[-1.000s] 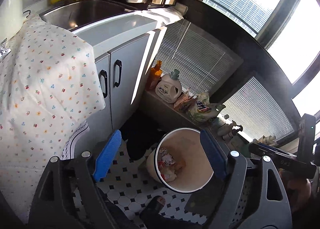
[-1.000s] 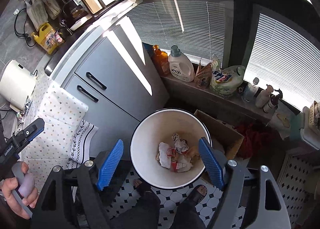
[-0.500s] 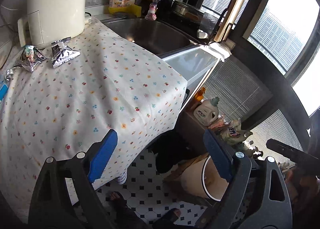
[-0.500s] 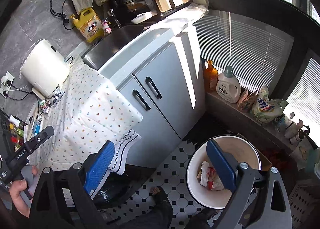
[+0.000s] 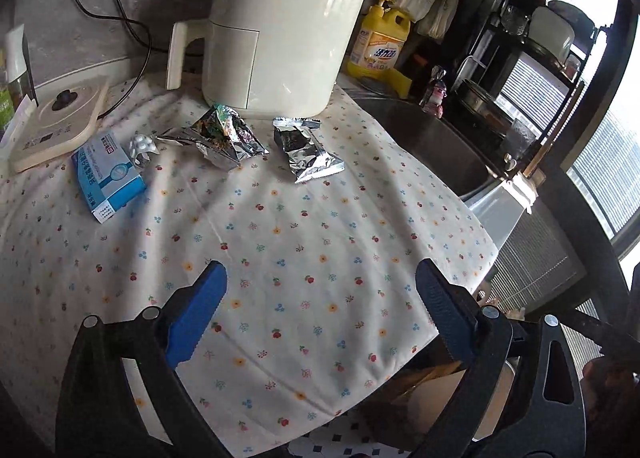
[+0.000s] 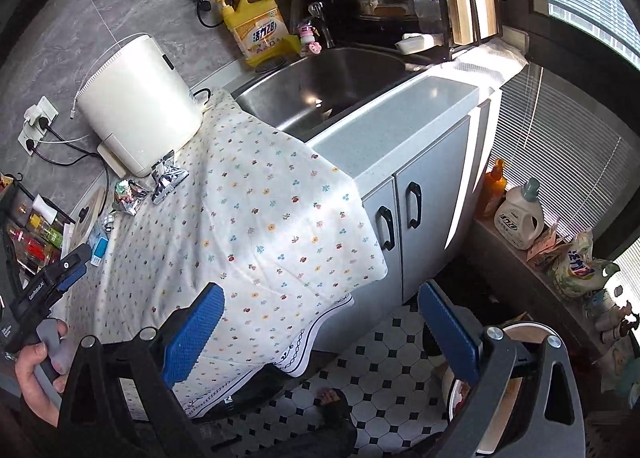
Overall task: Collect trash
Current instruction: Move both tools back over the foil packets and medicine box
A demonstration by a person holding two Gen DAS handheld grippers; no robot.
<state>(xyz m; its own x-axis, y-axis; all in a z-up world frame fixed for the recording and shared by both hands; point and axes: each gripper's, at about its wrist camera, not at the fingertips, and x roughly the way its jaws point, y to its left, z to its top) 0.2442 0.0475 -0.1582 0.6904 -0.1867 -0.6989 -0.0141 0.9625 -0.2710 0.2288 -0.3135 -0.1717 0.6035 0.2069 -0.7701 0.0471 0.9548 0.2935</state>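
In the left wrist view two crumpled foil wrappers lie on the flowered cloth (image 5: 304, 242): one (image 5: 218, 136) left of the other (image 5: 306, 150), both in front of a white appliance (image 5: 280, 26). A blue-white medicine box (image 5: 108, 176) and a blister pack (image 5: 142, 146) lie further left. My left gripper (image 5: 318, 314) is open and empty above the cloth's near part. My right gripper (image 6: 320, 332) is open and empty, over the cloth's hanging edge. The white trash bin (image 6: 516, 390) with trash shows low at the right, partly hidden. The wrappers also show in the right wrist view (image 6: 168, 178).
A steel sink (image 6: 332, 86) lies right of the cloth, with a yellow detergent bottle (image 6: 256, 28) behind it. Grey cabinet doors (image 6: 408, 214) stand below. A beige scale (image 5: 56, 124) sits at the far left. Bottles line a low ledge (image 6: 520, 214) by the window.
Both grippers swung up and left from over the bin to the cloth-covered counter. The bin has dropped to the lower right edge. The wrappers and box have come into the left view.
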